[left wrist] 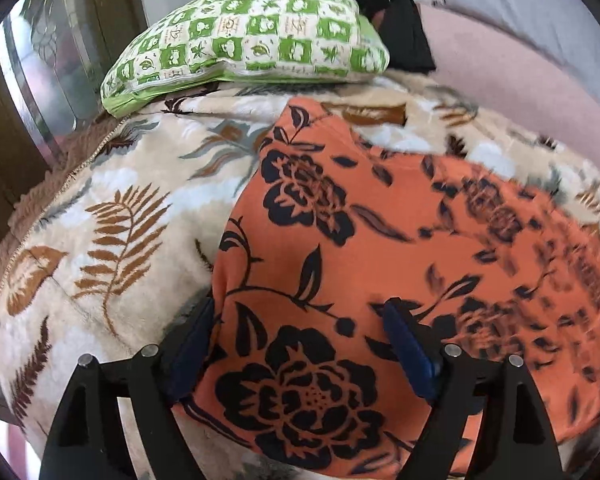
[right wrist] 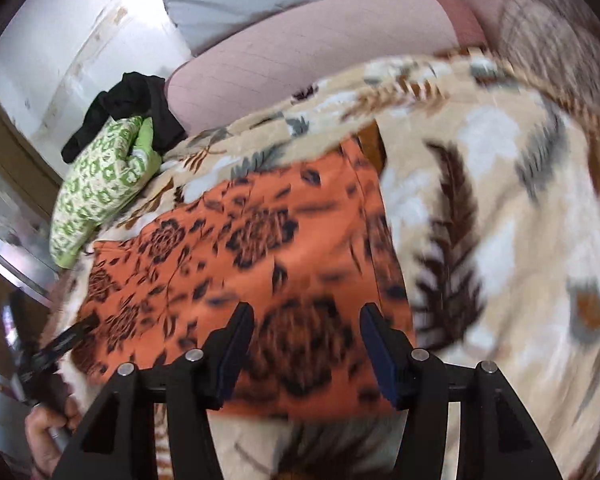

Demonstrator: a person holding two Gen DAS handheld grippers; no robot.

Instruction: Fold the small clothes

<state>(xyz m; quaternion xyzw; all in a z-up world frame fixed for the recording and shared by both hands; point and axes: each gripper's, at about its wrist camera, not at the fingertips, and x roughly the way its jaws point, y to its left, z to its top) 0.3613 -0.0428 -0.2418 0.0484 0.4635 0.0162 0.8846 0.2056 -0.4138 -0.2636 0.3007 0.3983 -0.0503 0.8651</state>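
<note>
Only right wrist view shows the person's hand (right wrist: 46,438) beside the orange garment (right wrist: 244,264).

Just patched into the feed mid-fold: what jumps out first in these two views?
The orange cloth with black flowers, spread flat on the leaf-print blanket, fills the middle of both views. Both grippers, left and right, hang over its near edge with jaws apart and nothing pinched. Beyond it, a green checked pillow lies at the blanket's far edge with a black garment behind it.
</note>
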